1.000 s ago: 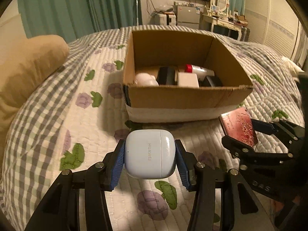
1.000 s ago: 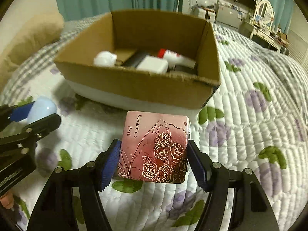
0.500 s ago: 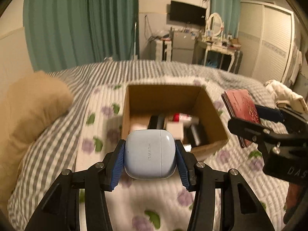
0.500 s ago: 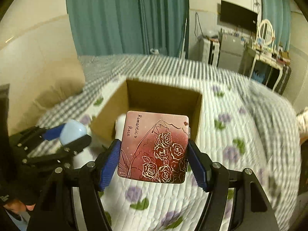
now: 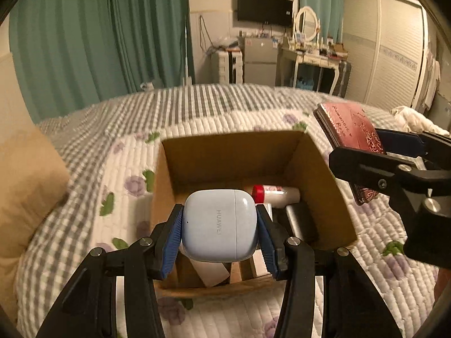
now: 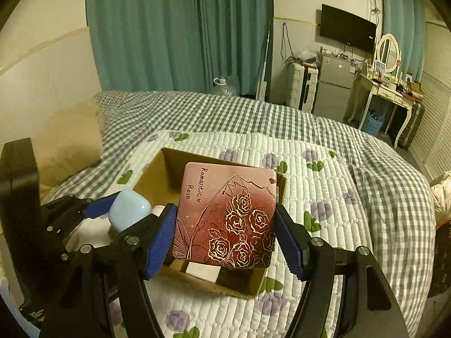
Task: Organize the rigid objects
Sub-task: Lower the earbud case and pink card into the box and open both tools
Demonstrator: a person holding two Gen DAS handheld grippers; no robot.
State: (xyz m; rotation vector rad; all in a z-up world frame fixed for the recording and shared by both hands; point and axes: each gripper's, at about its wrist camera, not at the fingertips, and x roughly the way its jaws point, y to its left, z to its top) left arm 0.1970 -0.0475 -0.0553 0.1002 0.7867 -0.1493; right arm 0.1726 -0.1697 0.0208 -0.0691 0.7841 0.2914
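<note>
One bed (image 5: 231, 118) lies under me, covered by a grey checked spread and a quilted white pad with purple flowers and green leaves. One tan pillow (image 5: 25, 191) sits at its left edge. On the pad stands one open cardboard box (image 5: 324, 197), plain brown and square-cornered; inside I can make out one white bottle with a red cap (image 5: 270, 193), one dark block and one white block (the rest is hidden behind what I hold). My right gripper (image 6: 225, 233) has its blue ribbed fingers clamped on one flat, square, rose-printed red case (image 6: 228, 217), held above the box. My left gripper (image 5: 220, 236) has its fingers clamped on one smooth, rounded, pale blue earbud case (image 5: 218, 225), also over the box.
</note>
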